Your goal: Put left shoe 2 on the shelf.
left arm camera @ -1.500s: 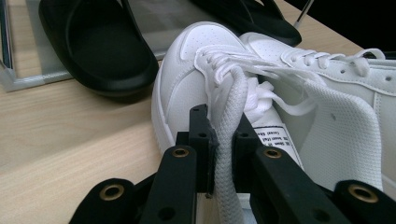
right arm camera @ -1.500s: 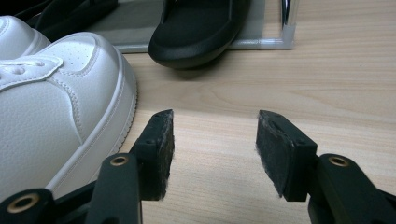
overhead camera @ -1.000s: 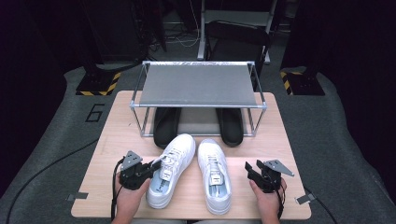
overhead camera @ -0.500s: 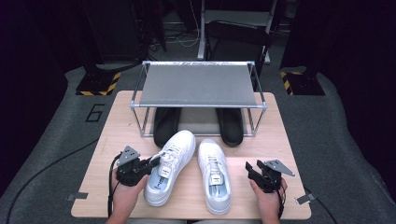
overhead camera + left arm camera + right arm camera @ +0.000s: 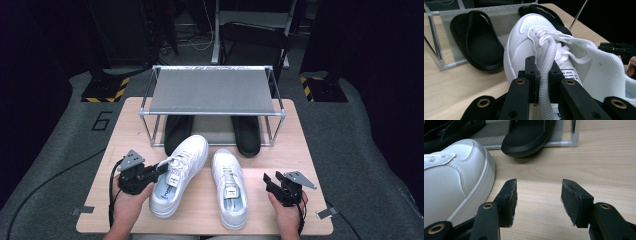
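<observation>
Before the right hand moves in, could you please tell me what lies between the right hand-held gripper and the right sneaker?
Bare tabletop in the high view: nothing lies between the right hand-held gripper and the right sneaker.

- Left gripper (image 5: 159, 172) grips the left white sneaker (image 5: 181, 172) at its collar.
- Right gripper (image 5: 271, 183) rests near the table's (image 5: 310, 150) front right corner.

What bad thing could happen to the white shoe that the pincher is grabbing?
The left gripper is shut on the left white sneaker by its thin collar edge alone, so the shoe might slip out or swing. If it swings, it could bump the other white sneaker right beside it, or the rack's front bar on the way to the shelf. The right gripper is open and holds nothing, so it gives no support.
</observation>
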Tool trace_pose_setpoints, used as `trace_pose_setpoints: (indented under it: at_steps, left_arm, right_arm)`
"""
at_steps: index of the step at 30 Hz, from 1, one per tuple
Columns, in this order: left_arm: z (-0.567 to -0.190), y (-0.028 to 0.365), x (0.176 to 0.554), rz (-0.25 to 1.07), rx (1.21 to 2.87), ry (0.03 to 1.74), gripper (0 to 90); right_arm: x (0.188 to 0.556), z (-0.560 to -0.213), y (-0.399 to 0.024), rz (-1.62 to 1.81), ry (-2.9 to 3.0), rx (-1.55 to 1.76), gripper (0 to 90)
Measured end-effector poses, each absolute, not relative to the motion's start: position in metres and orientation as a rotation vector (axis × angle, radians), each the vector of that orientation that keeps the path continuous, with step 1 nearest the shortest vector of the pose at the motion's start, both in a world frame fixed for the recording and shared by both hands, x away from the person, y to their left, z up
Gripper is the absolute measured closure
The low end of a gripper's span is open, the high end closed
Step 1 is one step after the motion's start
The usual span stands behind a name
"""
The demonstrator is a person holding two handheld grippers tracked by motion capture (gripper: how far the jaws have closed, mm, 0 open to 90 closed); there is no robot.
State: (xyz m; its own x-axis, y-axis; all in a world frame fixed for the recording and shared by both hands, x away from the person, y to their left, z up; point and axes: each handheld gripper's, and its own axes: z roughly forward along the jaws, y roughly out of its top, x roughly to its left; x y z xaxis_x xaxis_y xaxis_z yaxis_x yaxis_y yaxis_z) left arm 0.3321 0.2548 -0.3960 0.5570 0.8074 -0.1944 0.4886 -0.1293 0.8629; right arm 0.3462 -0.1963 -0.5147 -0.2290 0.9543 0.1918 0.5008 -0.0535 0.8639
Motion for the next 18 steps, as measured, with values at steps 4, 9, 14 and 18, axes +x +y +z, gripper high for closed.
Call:
trace_pose_setpoints:
  at_steps: [4,9,14,18]
  left_arm:
    - [-0.386,0.260,0.334,0.385,1.772,1.067,82.6]
    - [-0.373,0.262,0.336,0.402,1.765,1.070,82.6]
    - [-0.363,0.266,0.337,0.422,1.764,1.070,82.5]
    - [-0.356,0.268,0.339,0.424,1.750,1.070,82.5]
  right_arm:
    - [0.346,-0.515,-0.196,1.225,1.744,1.557,46.4]
    - [0.346,-0.515,-0.196,1.227,1.746,1.543,46.4]
    - [0.346,-0.515,-0.195,1.224,1.752,1.546,46.3]
    - [0.346,-0.515,-0.196,1.222,1.751,1.548,46.3]
